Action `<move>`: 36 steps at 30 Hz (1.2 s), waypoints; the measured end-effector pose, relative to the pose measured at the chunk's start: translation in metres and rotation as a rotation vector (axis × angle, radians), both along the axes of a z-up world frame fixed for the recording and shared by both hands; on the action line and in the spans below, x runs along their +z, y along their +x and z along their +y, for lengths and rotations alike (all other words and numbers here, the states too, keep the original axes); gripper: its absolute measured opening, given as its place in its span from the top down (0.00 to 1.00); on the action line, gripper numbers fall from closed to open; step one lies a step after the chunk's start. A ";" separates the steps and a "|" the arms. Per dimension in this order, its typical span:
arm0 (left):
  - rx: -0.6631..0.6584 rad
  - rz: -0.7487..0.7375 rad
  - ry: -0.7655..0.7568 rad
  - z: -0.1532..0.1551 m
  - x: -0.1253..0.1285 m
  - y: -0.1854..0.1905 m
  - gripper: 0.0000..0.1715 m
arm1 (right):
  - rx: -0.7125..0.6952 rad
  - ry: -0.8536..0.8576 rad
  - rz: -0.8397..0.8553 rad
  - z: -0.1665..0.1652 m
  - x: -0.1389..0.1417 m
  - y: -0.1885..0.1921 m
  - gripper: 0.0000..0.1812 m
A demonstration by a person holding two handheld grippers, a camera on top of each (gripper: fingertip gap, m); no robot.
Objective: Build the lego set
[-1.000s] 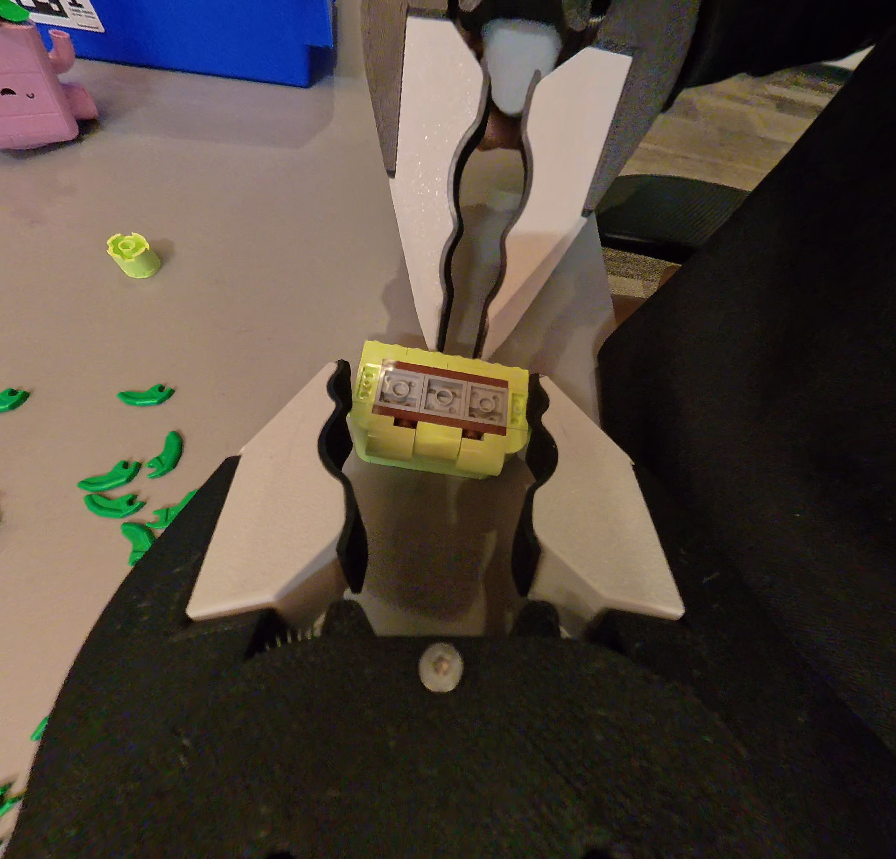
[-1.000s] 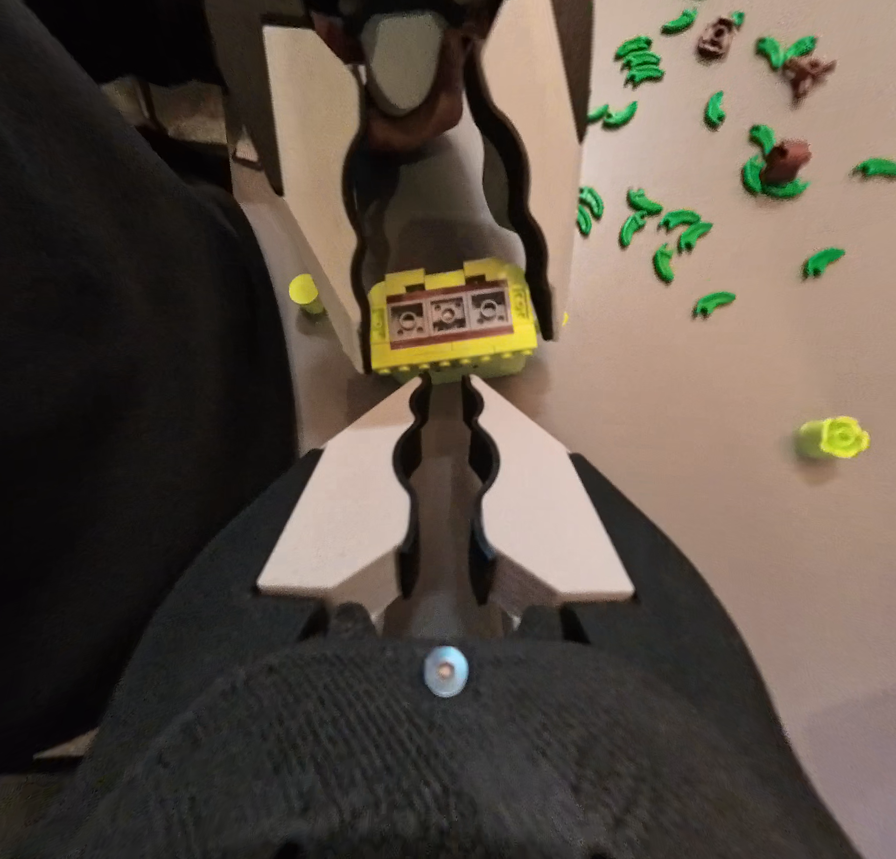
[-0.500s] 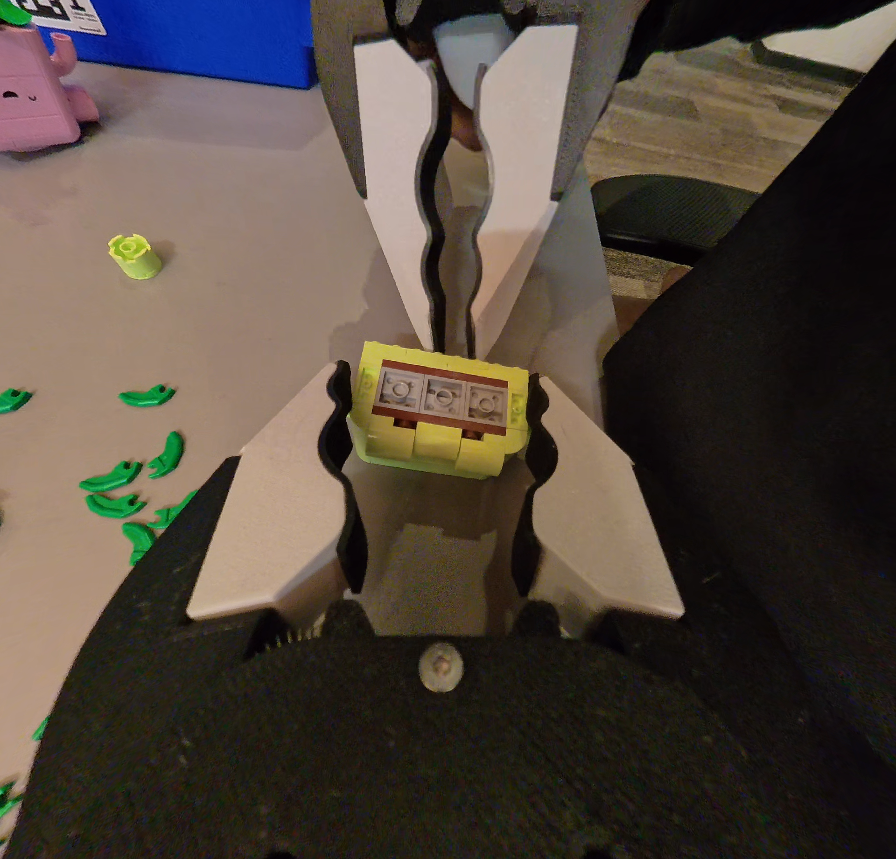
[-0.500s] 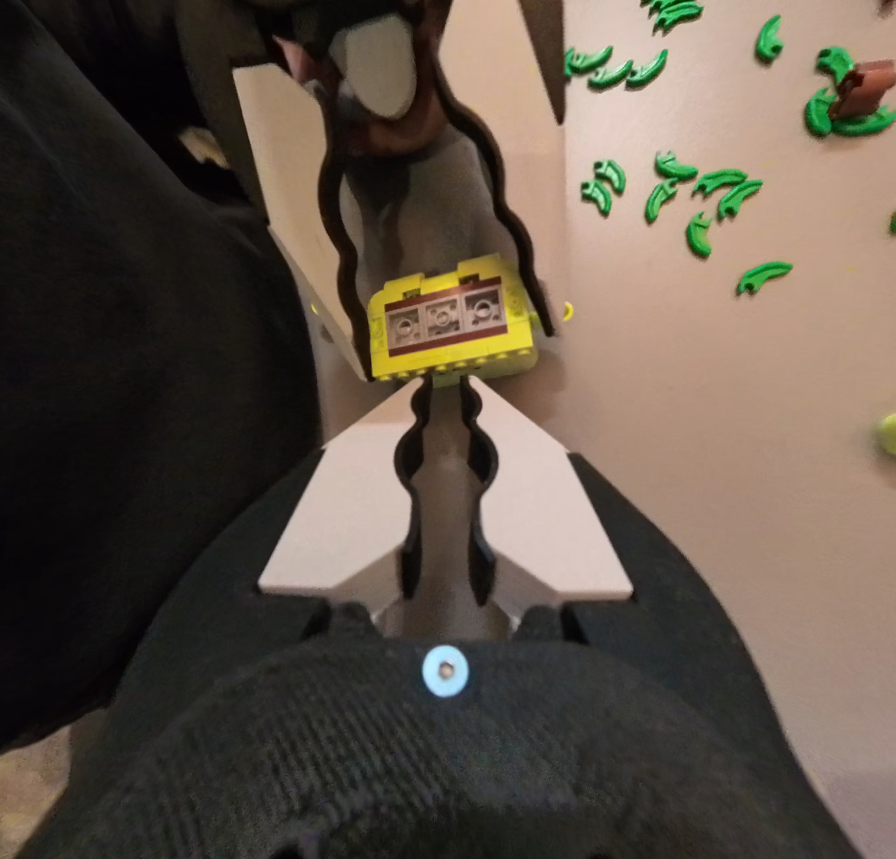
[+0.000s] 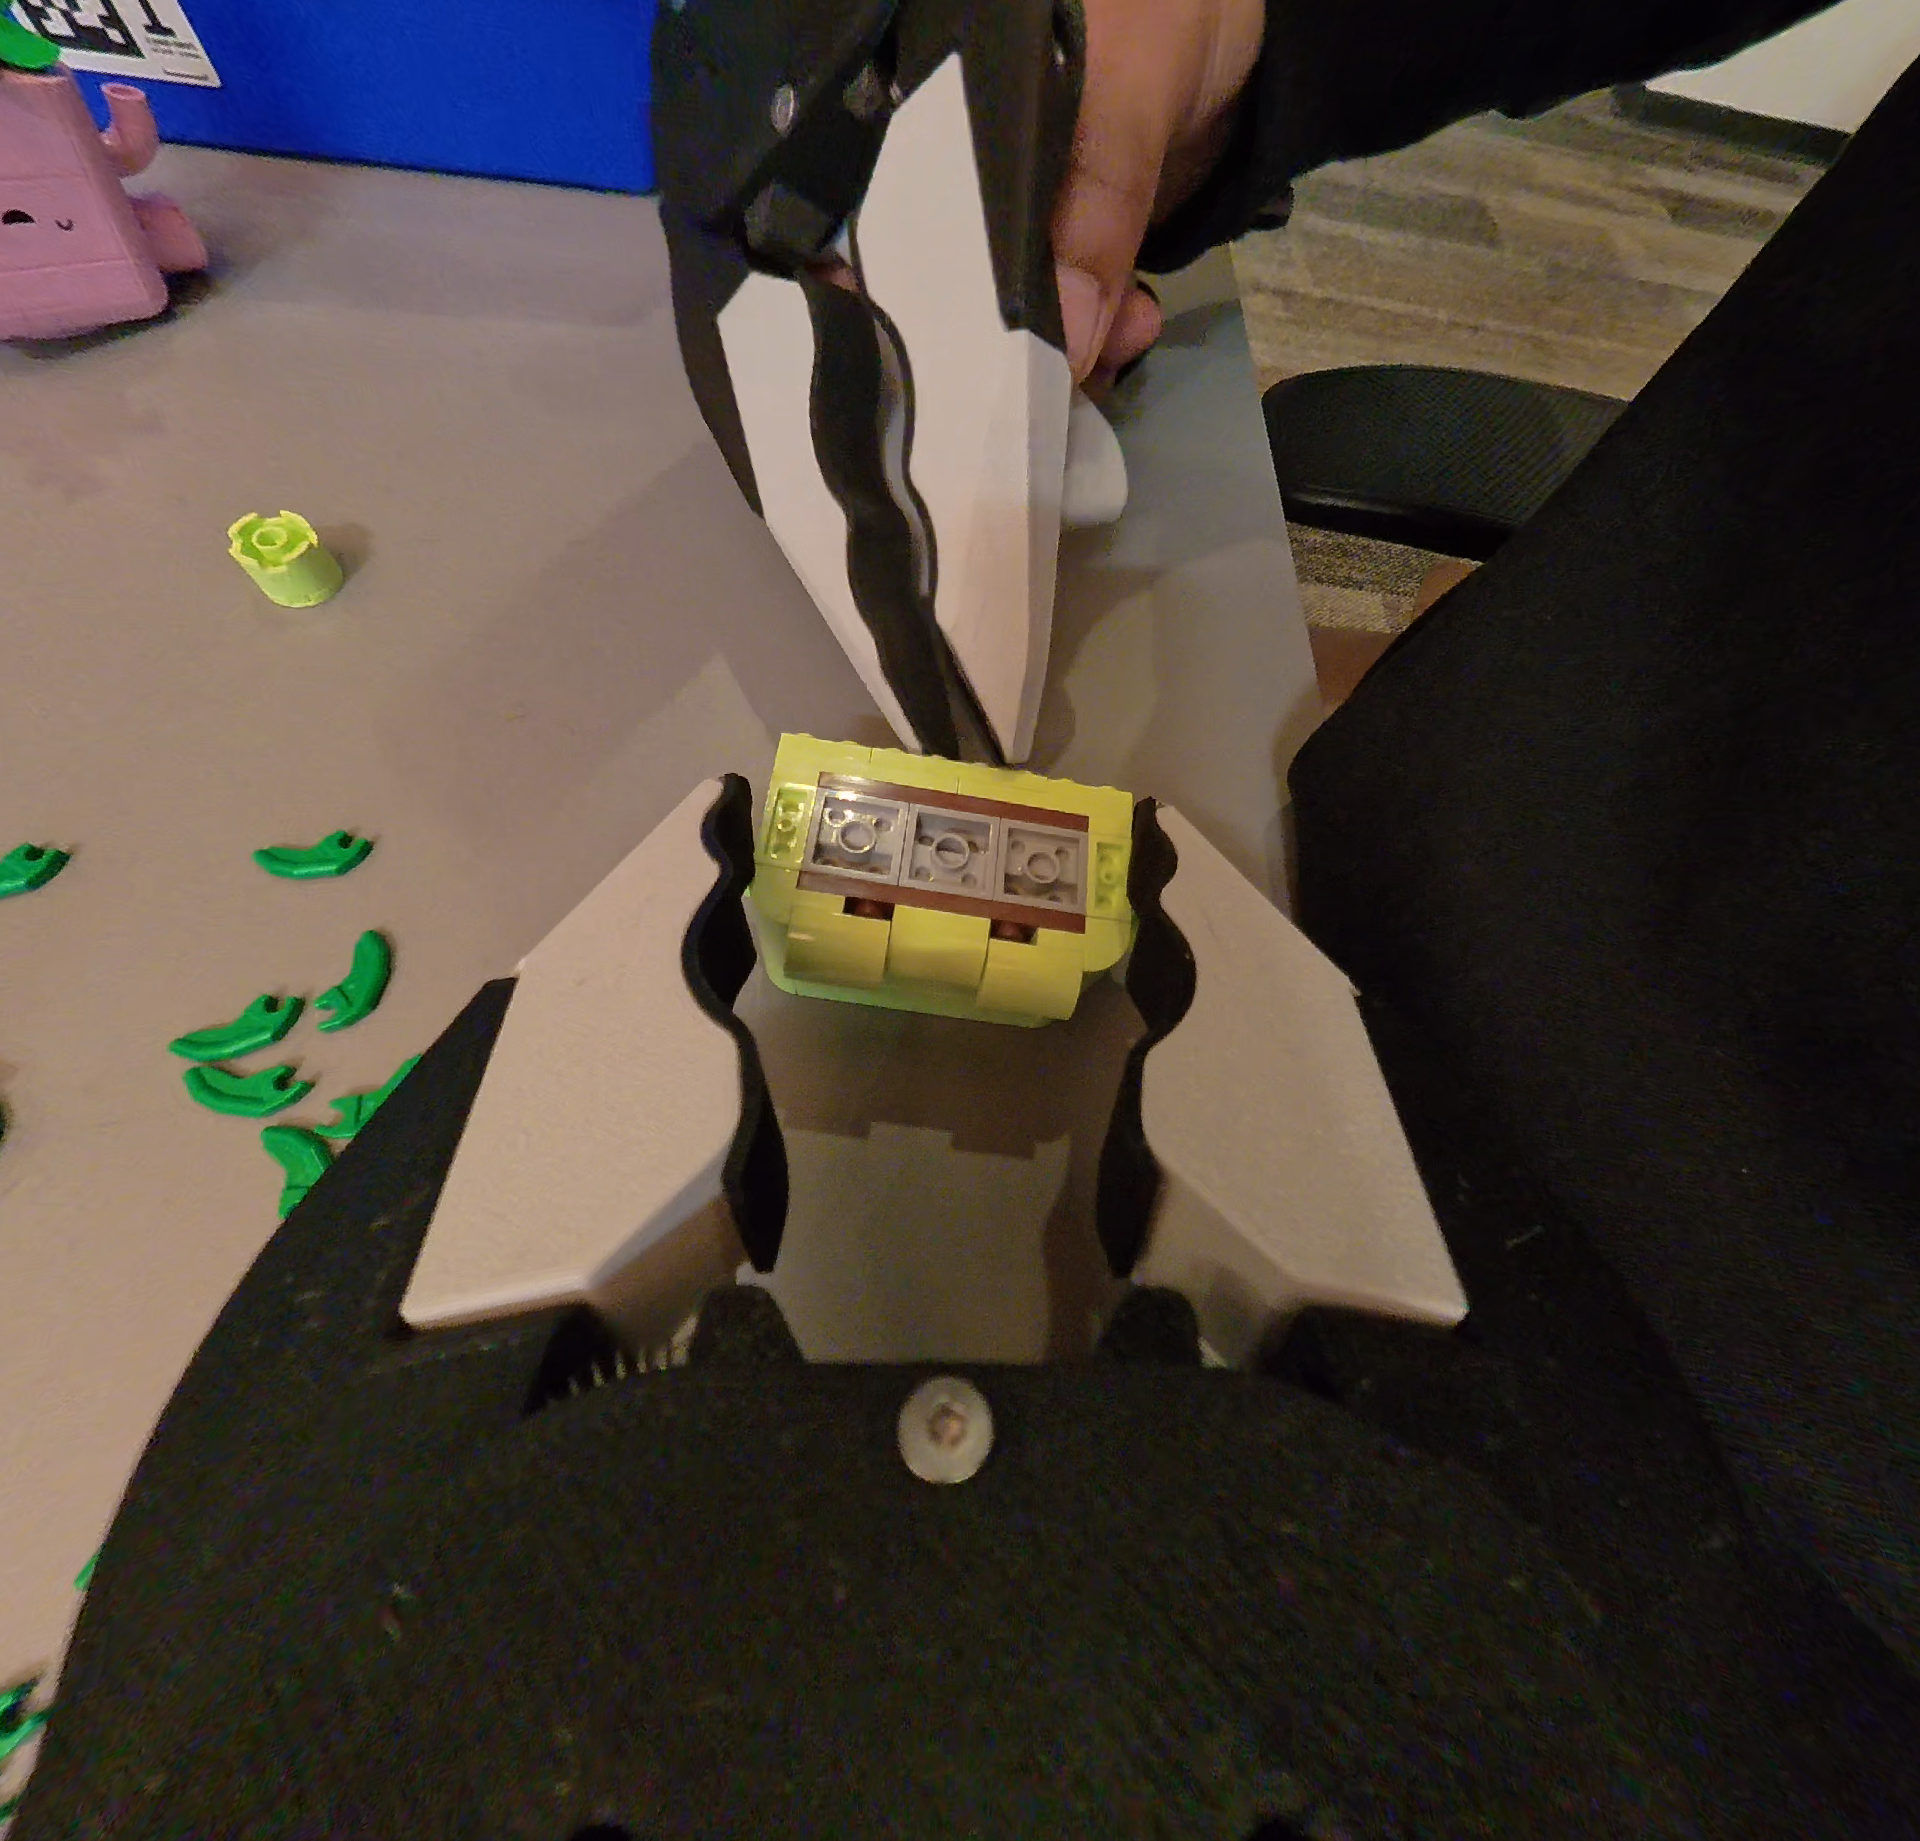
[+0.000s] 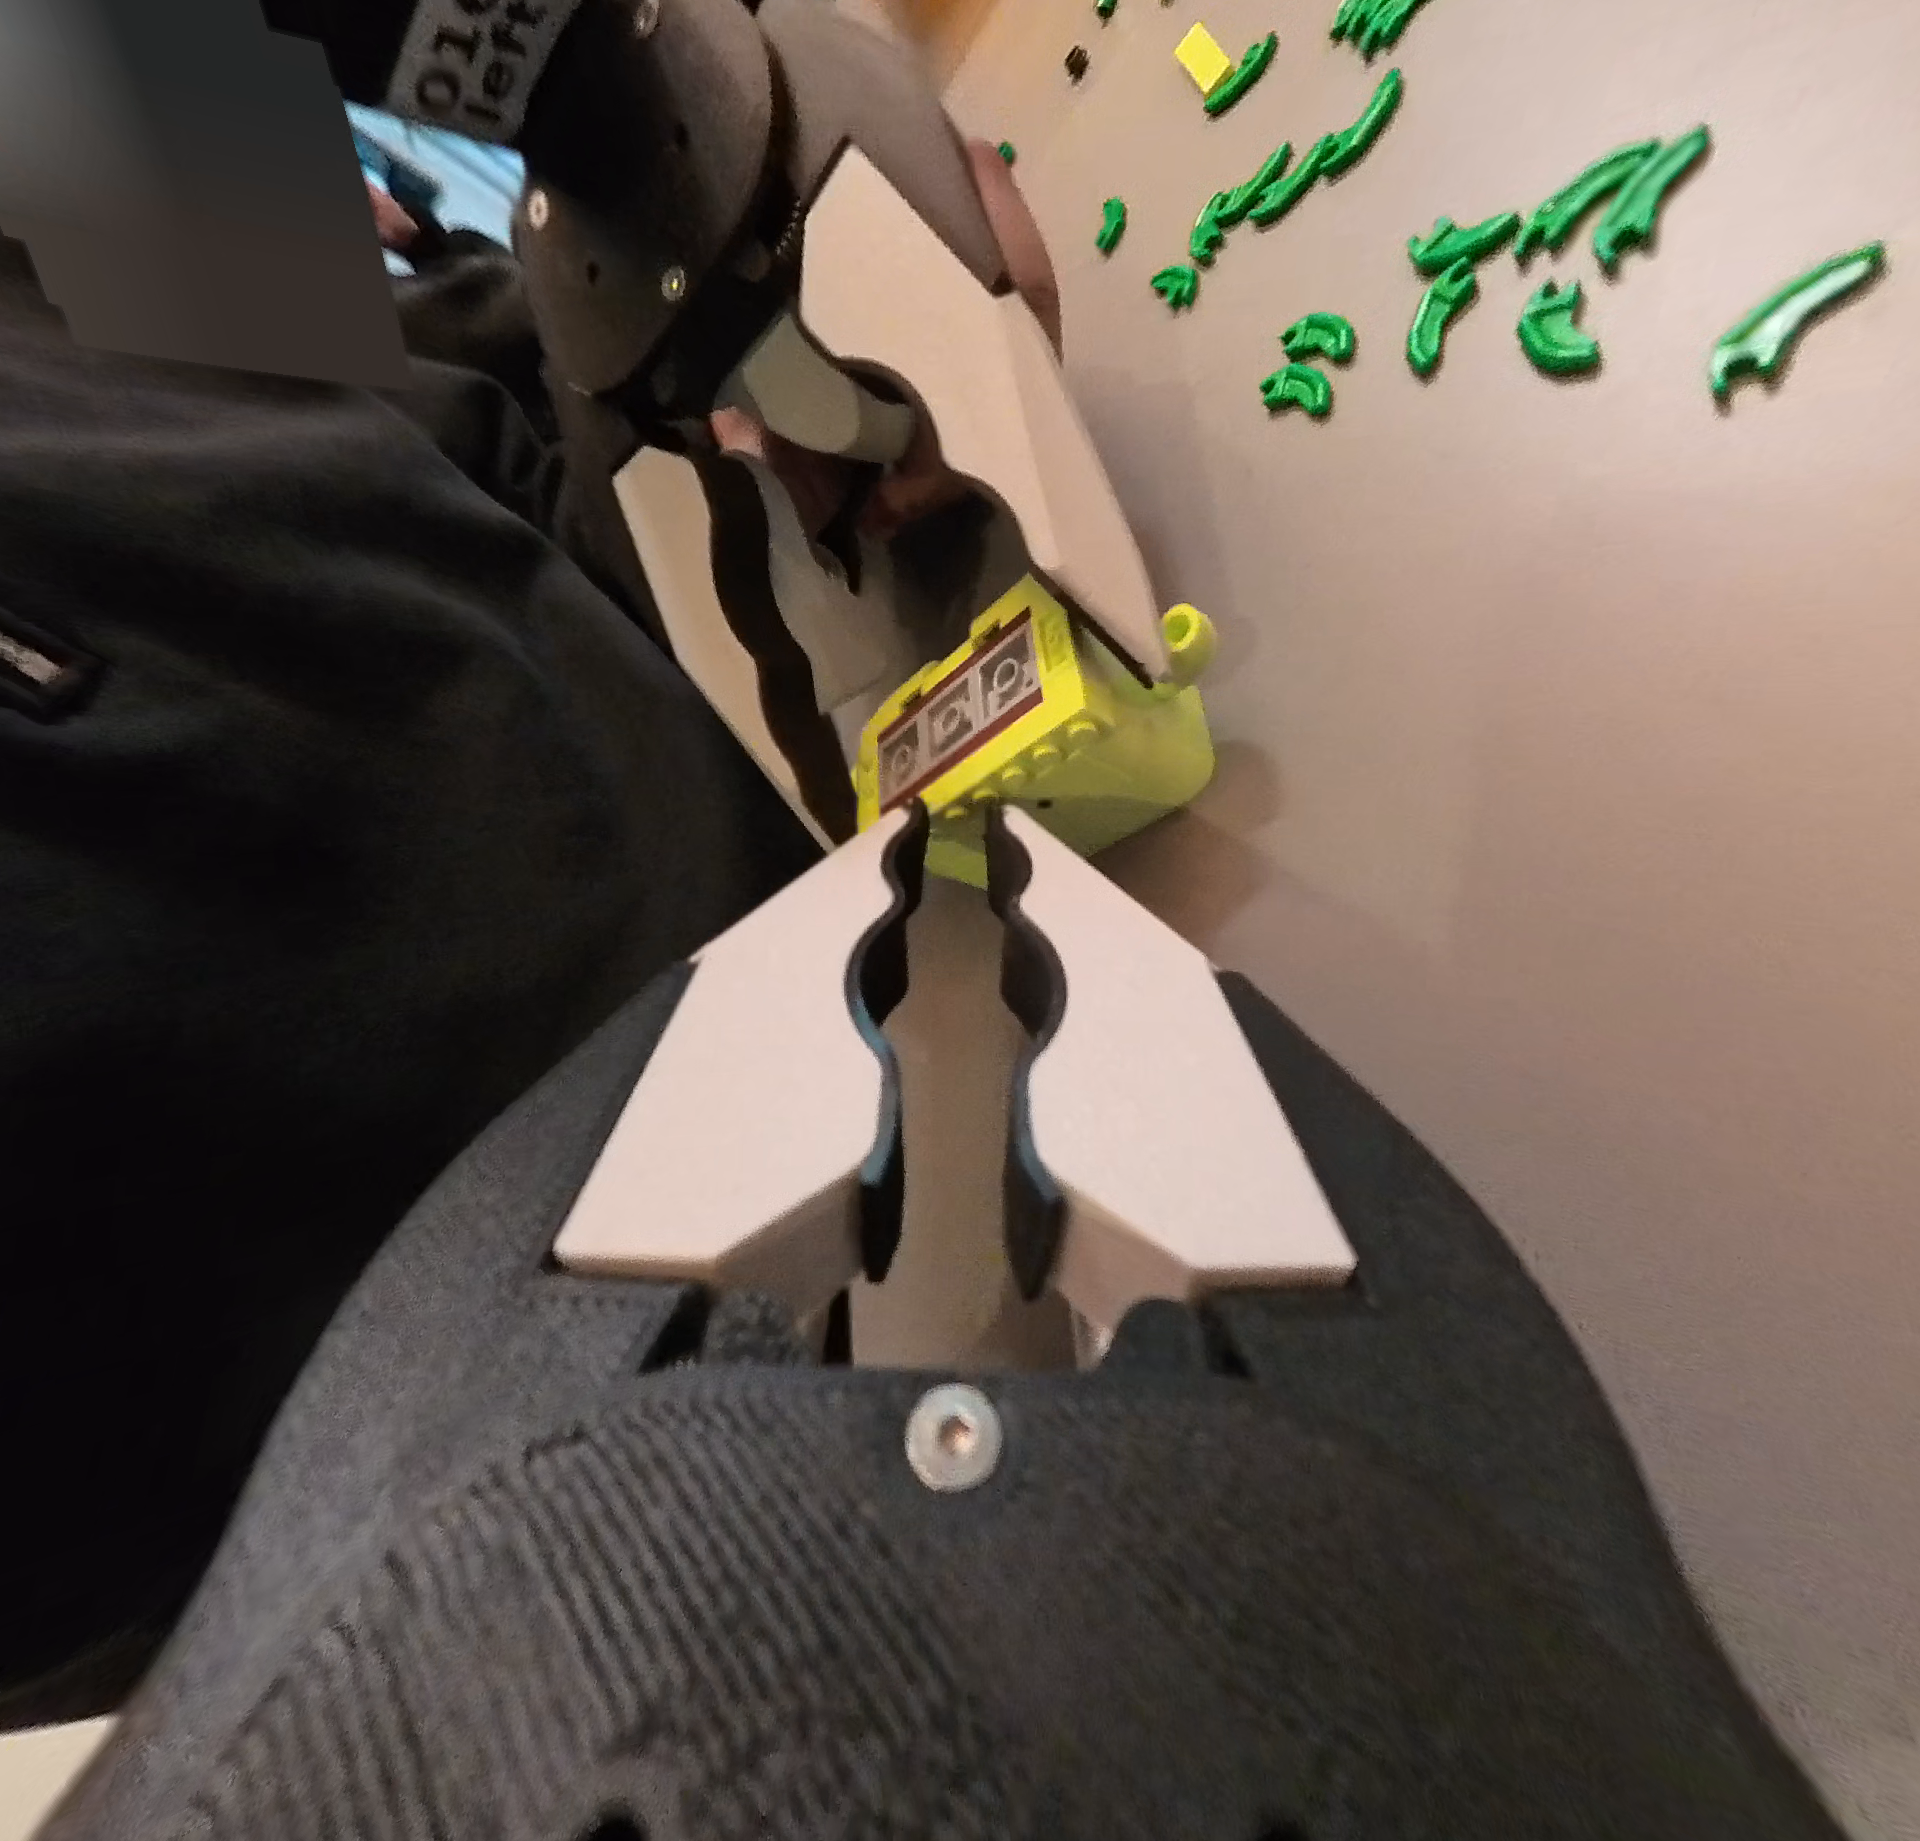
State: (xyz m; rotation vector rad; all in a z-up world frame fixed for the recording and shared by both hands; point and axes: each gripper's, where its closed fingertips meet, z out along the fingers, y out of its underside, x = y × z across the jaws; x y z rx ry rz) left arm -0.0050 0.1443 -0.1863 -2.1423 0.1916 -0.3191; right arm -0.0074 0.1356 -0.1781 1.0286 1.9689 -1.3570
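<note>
A lime-green lego block with a brown frame and three grey studded plates on top is held just above the grey table. My left gripper is shut on its two short ends. My right gripper comes in from the far side, tilted, with its jaws nearly together and its tips at the block's far top edge. In the right wrist view the right gripper touches the rim of the block. I see nothing between its fingers. The left gripper clamps the block from beyond.
A lime round piece and several green leaf pieces lie to the left. A pink figure and a blue bin stand at the back left. A person's black clothing fills the right. More leaf pieces lie scattered. Left and right tips are no more than a few centimetres apart. The lime round piece sits 12 centimetres or so from the ends of my left fingers.
My right gripper has rolled and tilted sideways while its tips stay at the block's far edge. My left gripper and the block have held still.
</note>
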 end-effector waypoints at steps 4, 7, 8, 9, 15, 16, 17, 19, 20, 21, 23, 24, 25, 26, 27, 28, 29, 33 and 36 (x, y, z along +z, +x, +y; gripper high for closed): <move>0.005 0.012 0.001 0.000 0.000 0.000 0.58 | -0.106 -0.086 -0.165 0.000 0.001 -0.002 0.96; 0.009 0.024 0.002 0.000 0.000 -0.001 0.57 | -0.203 -0.135 -0.251 0.000 0.000 -0.003 0.97; 0.010 0.029 0.002 0.000 -0.001 -0.001 0.57 | -0.234 -0.149 -0.285 0.000 0.000 -0.003 0.97; 0.014 0.036 0.002 0.000 -0.001 -0.001 0.57 | -0.262 -0.165 -0.329 0.000 0.000 -0.003 0.97; 0.088 0.095 0.006 0.002 -0.002 -0.004 0.57 | -0.373 -0.260 -0.525 0.001 -0.003 -0.001 0.94; 0.091 0.097 0.006 0.002 -0.001 -0.004 0.57 | -0.388 -0.263 -0.525 0.001 -0.003 -0.001 0.94; 0.091 0.094 0.005 0.002 -0.002 -0.004 0.57 | -0.405 -0.267 -0.525 0.002 -0.003 -0.002 0.94; 0.090 0.091 0.005 0.002 -0.001 -0.004 0.57 | -0.450 -0.290 -0.517 0.004 0.000 -0.008 0.97; 0.089 0.091 0.005 0.002 -0.001 -0.004 0.57 | -0.465 -0.293 -0.516 0.004 0.000 -0.009 0.98; 0.090 0.091 0.006 0.002 -0.001 -0.004 0.57 | -0.468 -0.291 -0.512 0.004 0.000 -0.009 0.98; 0.089 0.093 0.006 0.002 -0.001 -0.004 0.57 | -0.482 -0.287 -0.515 0.004 0.000 -0.007 0.98; 0.085 0.092 0.006 0.002 -0.001 -0.003 0.57 | -0.488 -0.285 -0.520 0.005 0.000 -0.005 0.98; 0.085 0.092 0.006 0.003 -0.001 -0.003 0.57 | -0.490 -0.282 -0.527 0.004 -0.001 -0.003 0.97; 0.085 0.092 0.006 0.002 -0.001 -0.003 0.57 | -0.491 -0.283 -0.535 0.003 -0.001 -0.001 0.96; 0.085 0.092 0.006 0.002 -0.001 -0.003 0.57 | -0.495 -0.289 -0.541 0.003 -0.002 0.000 0.96; 0.085 0.092 0.006 0.003 -0.001 -0.003 0.57 | -0.501 -0.296 -0.542 0.003 -0.002 0.000 0.96; 0.085 0.091 0.006 0.003 -0.001 -0.003 0.57 | -0.505 -0.302 -0.541 0.003 -0.002 0.000 0.96; 0.085 0.089 0.005 0.003 -0.001 -0.003 0.57 | -0.528 -0.321 -0.543 0.005 -0.001 -0.005 0.96; 0.088 0.098 0.007 0.003 -0.001 -0.003 0.57 | -0.537 -0.325 -0.551 0.005 -0.002 -0.005 0.96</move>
